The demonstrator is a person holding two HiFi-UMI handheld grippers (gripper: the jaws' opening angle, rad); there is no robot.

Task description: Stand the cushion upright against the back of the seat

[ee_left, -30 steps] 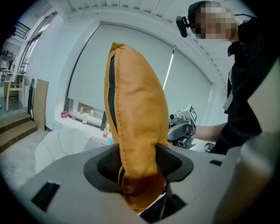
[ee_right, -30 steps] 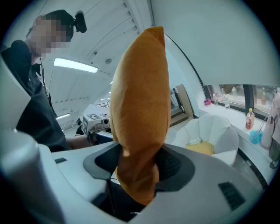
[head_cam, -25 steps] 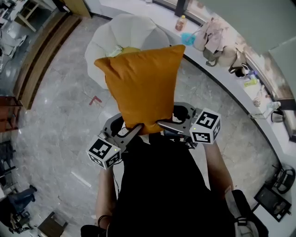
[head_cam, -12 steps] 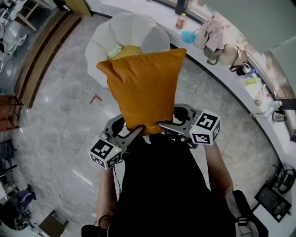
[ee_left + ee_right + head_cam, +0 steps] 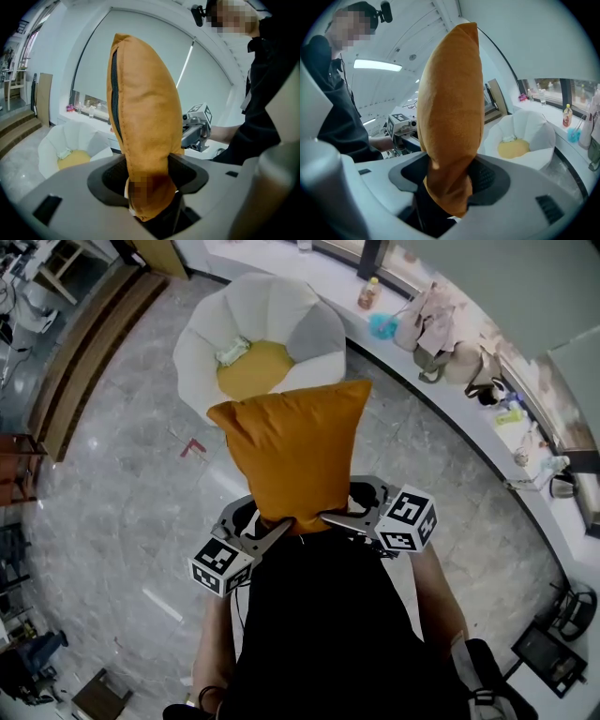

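Head view: my left claw (image 5: 270, 534) and right claw (image 5: 339, 518) each pinched a bottom corner of the orange cushion (image 5: 295, 451), upright in midair before the white chair (image 5: 202, 334); the left jaws had just been easing wider on theirs. Open marble floor (image 5: 122, 474) lay to either side; a yellow seat pad (image 5: 258, 371) filled the chair.

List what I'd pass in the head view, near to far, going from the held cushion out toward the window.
orange cushion → yellow seat pad → white chair back → window ledge, with a bottle standing on it
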